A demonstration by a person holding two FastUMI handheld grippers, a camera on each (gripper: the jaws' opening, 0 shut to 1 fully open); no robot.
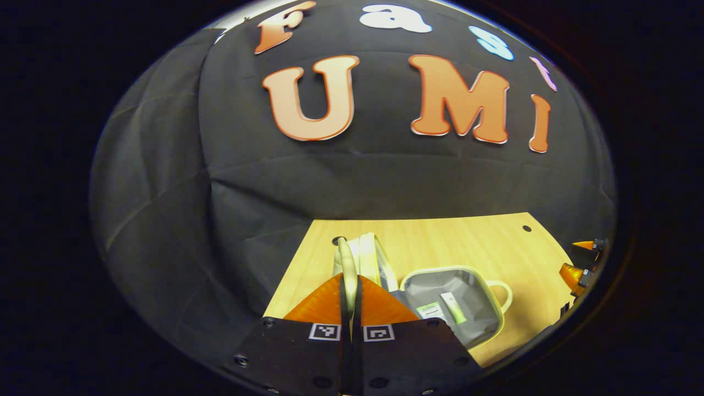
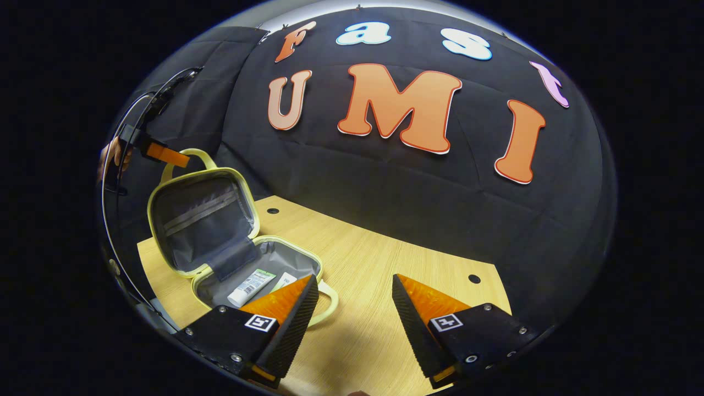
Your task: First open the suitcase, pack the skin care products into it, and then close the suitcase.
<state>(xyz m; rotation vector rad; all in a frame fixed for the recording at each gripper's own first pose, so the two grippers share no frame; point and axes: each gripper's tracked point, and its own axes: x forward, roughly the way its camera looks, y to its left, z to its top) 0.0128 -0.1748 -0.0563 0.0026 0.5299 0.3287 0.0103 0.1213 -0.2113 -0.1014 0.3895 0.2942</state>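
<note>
A small pale-yellow suitcase lies open on the wooden table. Its lid (image 2: 201, 220) stands upright, showing the grey lining, and its base (image 2: 316, 263) lies flat. Two skin care tubes (image 2: 252, 287) lie in the base, also seen in the left gripper view as tubes (image 1: 454, 307). My left gripper (image 1: 350, 280) is shut on the lid's looped handle (image 1: 346, 256); from the right gripper view that left gripper (image 2: 165, 154) sits at the lid's top. My right gripper (image 2: 355, 278) is open above the table, just right of the base, holding nothing.
The wooden table (image 2: 385, 264) has small round holes (image 2: 474, 279) and ends at the black cloth wall behind. A hand (image 2: 113, 157) holds the left gripper at the far left. The right gripper (image 1: 583, 264) sits at the table's right edge in the left gripper view.
</note>
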